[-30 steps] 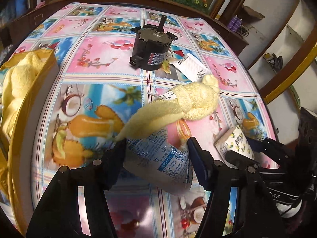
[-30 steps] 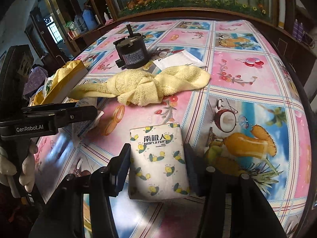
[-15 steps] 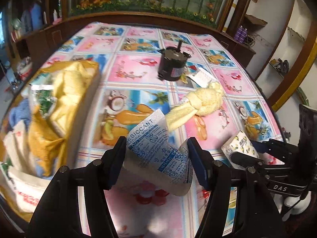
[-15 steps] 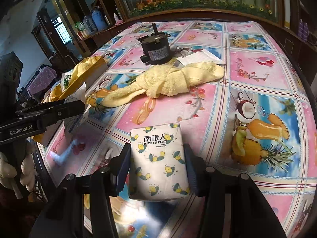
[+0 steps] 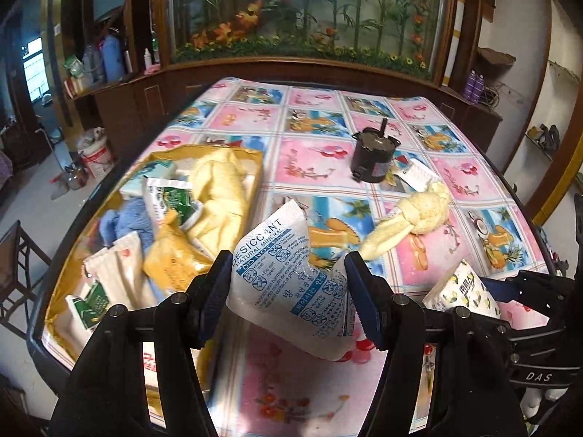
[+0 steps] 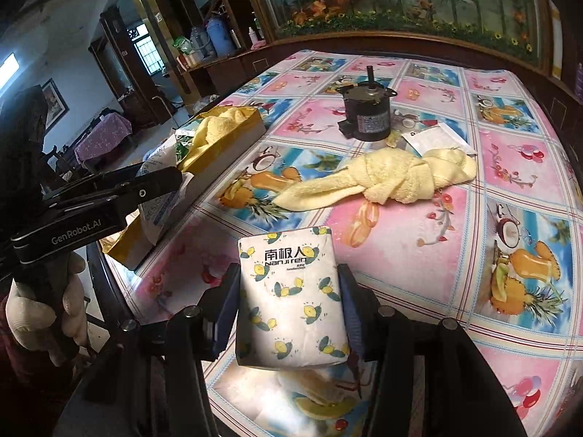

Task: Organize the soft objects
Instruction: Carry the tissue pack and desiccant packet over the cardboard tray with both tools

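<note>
Transport is the step in hand: we carry two soft things at once toward the gold box (image 5: 255, 167) that sits at the left side of the surface (image 5: 320, 160). Our left tool (image 5: 286, 284) pinches a white desiccant pouch (image 5: 291, 273) with blue print, its pads pressed against the pouch's two sides, and the pouch hangs clear of the flowered cloth, just beside the box's near right edge. Our right tool (image 6: 289, 302) pinches a tissue pack (image 6: 291, 298) printed with lemons, held above the surface and further from the box.

Inside the box we see a yellow towel, a blue cloth, and several packets already piled up. Out on the surface lies a knotted yellow towel (image 6: 386, 180), well apart from the box, with a white paper packet (image 6: 437, 138) touching its far end. A dark motor (image 6: 368, 113) stands upright behind them; we judge it hard, so it likely stays out.

Next, we judge, the left tool needs to travel a little further left until the pouch is over the box, then spread to drop it. The right tool should follow with the tissue pack, waiting so the two tools do not collide. The knotted towel is still to be collected.
</note>
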### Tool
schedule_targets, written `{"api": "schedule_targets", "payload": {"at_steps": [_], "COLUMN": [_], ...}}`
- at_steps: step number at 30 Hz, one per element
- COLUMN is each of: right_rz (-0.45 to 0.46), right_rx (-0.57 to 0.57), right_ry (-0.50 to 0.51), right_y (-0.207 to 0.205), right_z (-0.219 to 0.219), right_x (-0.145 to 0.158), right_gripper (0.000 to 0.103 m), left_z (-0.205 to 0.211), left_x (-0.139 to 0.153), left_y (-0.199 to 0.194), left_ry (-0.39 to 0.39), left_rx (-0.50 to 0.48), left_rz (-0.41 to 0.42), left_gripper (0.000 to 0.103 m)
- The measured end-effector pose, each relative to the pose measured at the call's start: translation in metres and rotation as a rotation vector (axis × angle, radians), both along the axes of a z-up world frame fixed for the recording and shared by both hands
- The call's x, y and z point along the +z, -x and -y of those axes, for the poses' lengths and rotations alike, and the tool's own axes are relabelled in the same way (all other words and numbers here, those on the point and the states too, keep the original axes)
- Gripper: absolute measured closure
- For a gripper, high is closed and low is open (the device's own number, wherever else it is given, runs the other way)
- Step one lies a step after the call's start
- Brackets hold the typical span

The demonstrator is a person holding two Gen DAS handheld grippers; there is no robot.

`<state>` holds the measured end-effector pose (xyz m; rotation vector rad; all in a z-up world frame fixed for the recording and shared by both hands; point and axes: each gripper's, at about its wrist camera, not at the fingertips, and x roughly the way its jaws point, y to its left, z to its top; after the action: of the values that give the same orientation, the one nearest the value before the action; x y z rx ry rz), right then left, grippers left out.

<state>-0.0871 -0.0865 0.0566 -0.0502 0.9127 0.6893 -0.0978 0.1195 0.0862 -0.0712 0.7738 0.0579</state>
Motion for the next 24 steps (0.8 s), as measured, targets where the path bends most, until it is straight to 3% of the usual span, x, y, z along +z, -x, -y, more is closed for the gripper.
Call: {"api": "schedule_targets", "payload": {"at_steps": [14, 24], "right_rz": [0.018, 0.029], "right_rx": [0.083, 0.156], "right_ry": [0.013, 0.024], "right_y": [0.007, 0.004], "right_z": [-0.057, -0.106], "right_x": [0.013, 0.022], "right_gripper": [0.052, 0.052], "left_z": [-0.047, -0.13], "left_x": [0.0, -0.006], "left_y": [0.011, 0.027], "left_ry": [0.068, 0.134], "left_rx": [0.071, 0.248], "left_rz": [0.018, 0.019], "left_gripper": [0.04, 0.04]}}
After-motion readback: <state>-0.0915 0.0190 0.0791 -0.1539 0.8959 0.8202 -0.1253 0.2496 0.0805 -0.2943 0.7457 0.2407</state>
